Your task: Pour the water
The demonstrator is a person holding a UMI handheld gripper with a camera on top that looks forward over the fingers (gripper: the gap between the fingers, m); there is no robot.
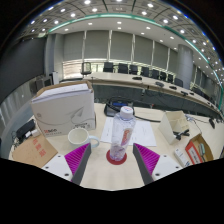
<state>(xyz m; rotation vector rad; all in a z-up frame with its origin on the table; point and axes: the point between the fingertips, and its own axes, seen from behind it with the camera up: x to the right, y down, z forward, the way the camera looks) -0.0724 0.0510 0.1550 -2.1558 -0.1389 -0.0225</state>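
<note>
Claw [112, 158]: seen from behind along its two fingers, which are spread wide. Magenta pads are visible on the inner faces, one on the left finger [78, 156] and one on the right finger [146, 156]. Nothing is gripped.

Water bottle [120, 133]: a clear plastic bottle, upright on the table [108, 170], standing between the fingers, slightly toward their tips. A clear gap is seen on either side of it; neither pad touches it. A red band or label is seen near its base, and a cap at the top. Whether it holds water cannot be told.

Cup [79, 135]: a white, open-topped cup is set to the left of the bottle, just beyond the left finger, apart from the bottle.

Other items on the light-coloured table: a large white cardboard box [62, 104] is placed behind the cup; a flat brown carton [33, 150] with red print lies at the left, near the left finger. Sheets of white paper [146, 131] lie to the right of the bottle. Crumpled white material [179, 124] is noted further right, and a red-and-orange packet [199, 150] beyond the right finger.

Background: a long meeting table [150, 92] with dark chairs [126, 68], a row of windows [120, 46], ceiling spot lights.
</note>
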